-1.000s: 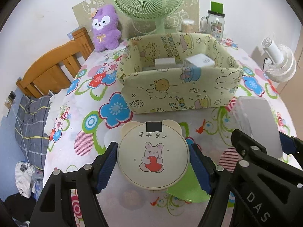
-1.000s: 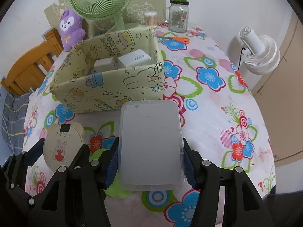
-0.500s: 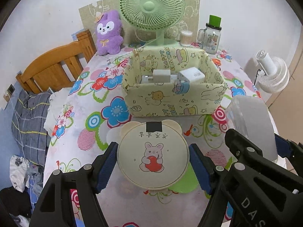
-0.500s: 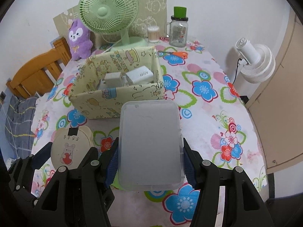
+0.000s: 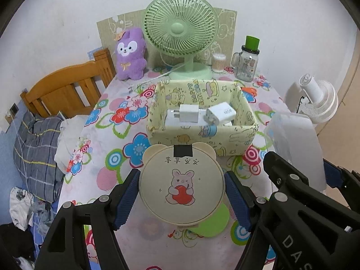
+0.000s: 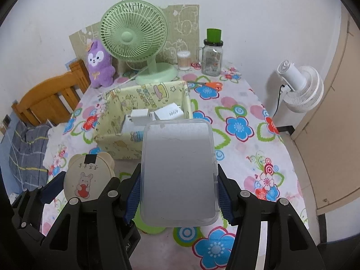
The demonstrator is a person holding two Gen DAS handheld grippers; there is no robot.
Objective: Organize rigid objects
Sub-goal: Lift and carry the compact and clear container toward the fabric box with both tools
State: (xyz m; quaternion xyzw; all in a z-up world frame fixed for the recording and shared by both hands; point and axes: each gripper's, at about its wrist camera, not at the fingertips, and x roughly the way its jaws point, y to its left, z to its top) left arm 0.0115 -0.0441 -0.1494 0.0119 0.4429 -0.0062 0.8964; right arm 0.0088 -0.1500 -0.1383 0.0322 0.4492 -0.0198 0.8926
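My left gripper [image 5: 181,193] is shut on a round cream case with bear ears and a rabbit picture [image 5: 182,183], held above the table; it also shows in the right wrist view [image 6: 86,176]. My right gripper [image 6: 178,191] is shut on a clear frosted rectangular plastic box [image 6: 178,171], which also shows in the left wrist view [image 5: 297,148]. Ahead stands a yellow cartoon-print fabric bin [image 5: 198,140] [image 6: 117,144] holding white chargers [image 5: 221,113] [image 6: 168,113].
A green desk fan [image 5: 181,31], a purple plush [image 5: 130,54], a cotton-swab jar [image 5: 218,61] and a glass jar with green lid [image 5: 246,64] stand at the table's back. Orange scissors [image 6: 210,85] lie behind the bin. A white floor fan [image 6: 299,87] stands right, a wooden bed frame [image 5: 65,85] left.
Both grippers have risen and pulled back from the bin with their objects still held; the bin and table look smaller and farther away.
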